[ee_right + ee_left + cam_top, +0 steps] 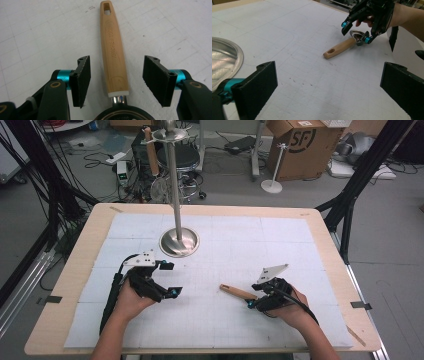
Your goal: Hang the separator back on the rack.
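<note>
A small metal scoop with a pale wooden handle (pixel 236 292) lies on the white mat, its handle (pixel 113 50) pointing away from my right gripper. My right gripper (pixel 251 296) is open. In the right gripper view its jaws stand on either side of the handle near the metal cup (pixel 122 116), without touching it. The left gripper view shows the handle (pixel 340 47), the metal cup (pixel 357 35) and the right gripper (pixel 355 32) over it. My left gripper (pixel 171 278) is open and holds nothing, left of the scoop; its own jaws (pixel 327 87) stand wide apart.
A metal stand with a round base (pixel 178 242) and a tall pole stands at the mat's back middle; its base rim (pixel 227 60) is close to my left gripper. A wooden-handled utensil (pixel 151 152) hangs from its top. Cardboard box (pixel 300 145) on the floor beyond.
</note>
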